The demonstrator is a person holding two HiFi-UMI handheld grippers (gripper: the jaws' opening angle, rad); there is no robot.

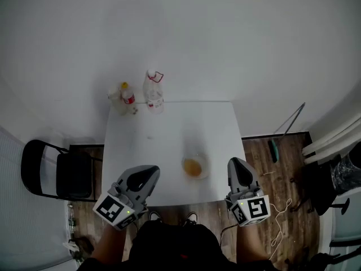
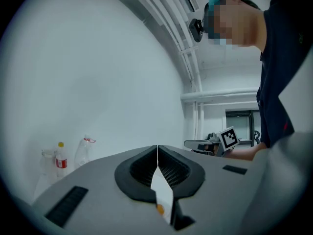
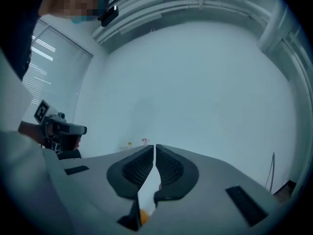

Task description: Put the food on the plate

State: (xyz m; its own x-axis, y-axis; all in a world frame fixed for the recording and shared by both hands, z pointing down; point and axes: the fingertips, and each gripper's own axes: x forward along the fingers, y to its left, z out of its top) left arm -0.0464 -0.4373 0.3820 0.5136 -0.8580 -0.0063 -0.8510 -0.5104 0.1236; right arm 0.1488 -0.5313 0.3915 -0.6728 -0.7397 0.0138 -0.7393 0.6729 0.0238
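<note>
The plate (image 1: 202, 160) stands on the white table (image 1: 169, 129), near the front edge, and the orange food (image 1: 192, 167) lies in it. The plate is between the two grippers, a little closer to the right one. The left gripper (image 1: 152, 170) hangs over the front left part of the table with its jaws pressed together and nothing between them. The right gripper (image 1: 233, 162) is at the front right edge; its jaws are also closed and empty. At the far left corner, well apart from the plate, stand a small bottle (image 1: 128, 97) with a yellow cap and a clear bottle (image 1: 153, 92). A black chair (image 1: 53, 174) stands left of the table.
</note>
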